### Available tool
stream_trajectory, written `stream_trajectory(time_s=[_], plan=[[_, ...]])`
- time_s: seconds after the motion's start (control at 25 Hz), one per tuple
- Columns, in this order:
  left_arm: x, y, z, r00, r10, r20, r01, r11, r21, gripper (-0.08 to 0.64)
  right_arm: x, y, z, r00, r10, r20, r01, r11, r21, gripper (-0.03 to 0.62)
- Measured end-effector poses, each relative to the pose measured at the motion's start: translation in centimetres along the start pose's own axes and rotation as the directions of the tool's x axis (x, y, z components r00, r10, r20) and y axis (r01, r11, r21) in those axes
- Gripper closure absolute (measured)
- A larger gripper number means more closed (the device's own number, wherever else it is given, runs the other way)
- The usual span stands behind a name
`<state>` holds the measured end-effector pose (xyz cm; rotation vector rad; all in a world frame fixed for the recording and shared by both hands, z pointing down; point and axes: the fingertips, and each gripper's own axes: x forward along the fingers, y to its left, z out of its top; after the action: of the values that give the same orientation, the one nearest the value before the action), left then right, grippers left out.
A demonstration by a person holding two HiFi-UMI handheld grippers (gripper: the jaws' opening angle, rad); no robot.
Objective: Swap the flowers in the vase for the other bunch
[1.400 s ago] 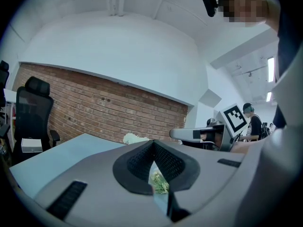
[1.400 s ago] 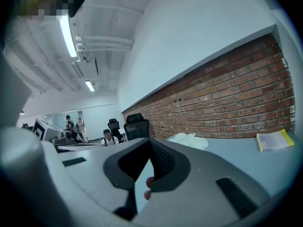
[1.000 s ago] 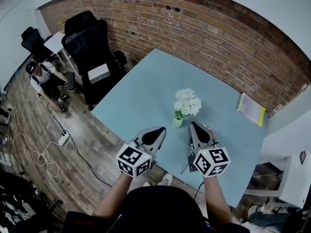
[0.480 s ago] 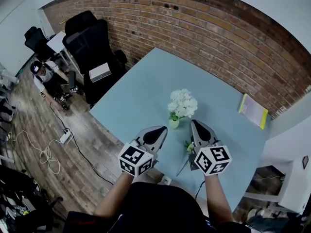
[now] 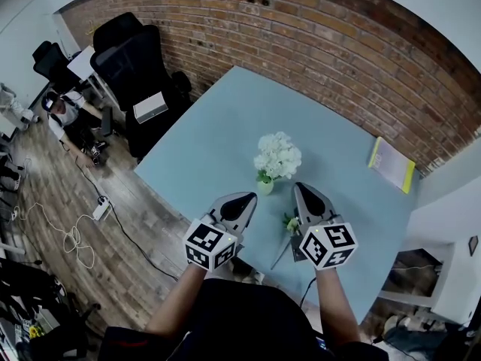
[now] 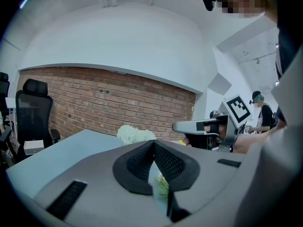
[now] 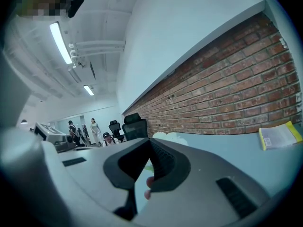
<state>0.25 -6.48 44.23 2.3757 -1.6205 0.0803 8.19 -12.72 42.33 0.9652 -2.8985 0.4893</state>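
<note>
So basically nothing's been swapped yet. The big blue surface [image 5: 210, 141] stretches out ahead of both claws. The bunch of white flowers [image 5: 277, 156] sits in its vase just past the tips, about midway between the two claws and a touch closer to the left one.

The other bunch [image 5: 289, 223] is lying flat on the surface right beside the right claw [image 5: 299, 189], on its inner side. Its stem runs back toward the person, under that claw's body. The little pale green vase [image 5: 264, 186] stands just ahead of the left claw [image 5: 243, 199], close to its tip but not touching, as far as I can see.

Both claws are pinched fully closed with nothing in them. In the right gripper view something pinkish peeks through the gap below the pads. My guess is it's the spare bunch underneath, not something being held.

So everything's left to do, I'd say:
- pull the white flowers out
- set them down
- pick up the lying bunch
- get its stems into that small vase
</note>
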Motion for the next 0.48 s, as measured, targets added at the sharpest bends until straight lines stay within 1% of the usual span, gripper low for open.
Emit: stream_trajectory(time_s=[0.48], plan=[[2.0, 1.8, -0.2, 0.995, -0.1, -0.03, 0.1, 0.995, -0.006, 0.558, 1.1, -1.0, 0.5, 0.995, -0.1, 0.011, 0.1, 0.995, 0.007, 0.58]])
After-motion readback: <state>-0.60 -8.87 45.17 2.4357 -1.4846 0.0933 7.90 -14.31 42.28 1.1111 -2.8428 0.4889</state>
